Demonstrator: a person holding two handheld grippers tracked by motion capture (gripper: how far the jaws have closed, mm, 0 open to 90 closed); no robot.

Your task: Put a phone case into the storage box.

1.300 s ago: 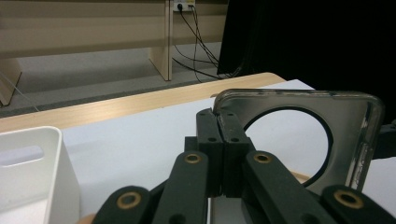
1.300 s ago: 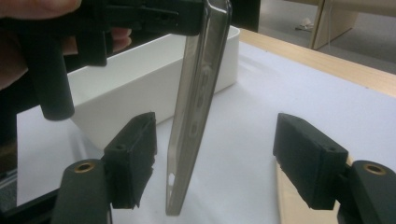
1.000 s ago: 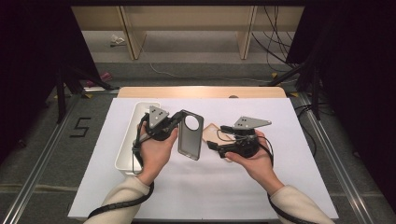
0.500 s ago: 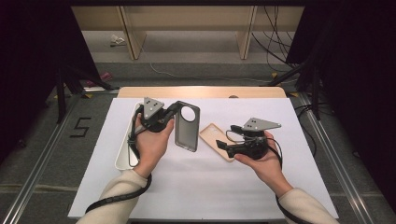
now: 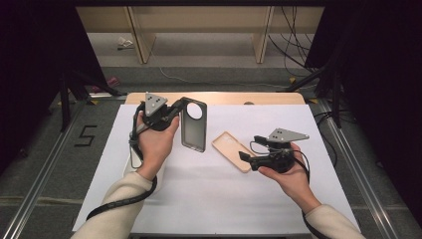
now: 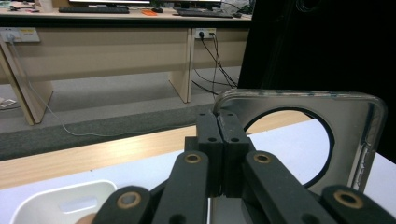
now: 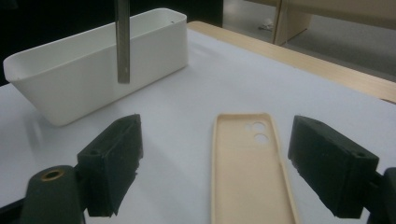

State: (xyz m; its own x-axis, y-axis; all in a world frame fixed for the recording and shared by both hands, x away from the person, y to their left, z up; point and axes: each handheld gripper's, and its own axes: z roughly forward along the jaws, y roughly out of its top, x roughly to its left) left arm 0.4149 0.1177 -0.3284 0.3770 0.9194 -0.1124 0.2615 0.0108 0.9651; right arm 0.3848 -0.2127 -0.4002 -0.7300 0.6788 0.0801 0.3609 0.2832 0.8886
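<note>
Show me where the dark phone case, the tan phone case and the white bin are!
dark phone case (image 5: 193,130), high view, on its flat back below the round hole
tan phone case (image 7: 247,172), right gripper view, on its inner face
white bin (image 7: 88,74), right gripper view, on its long side wall

The left gripper (image 5: 171,115), clamped on the dark grey phone case with a round camera hole (image 5: 193,124), now carries it higher and closer to the table's far edge than a second ago. The right gripper (image 5: 245,158) has slid back toward the near edge, apparently off the beige rubbery phone case (image 5: 231,150), which now lies more exposed.
</note>
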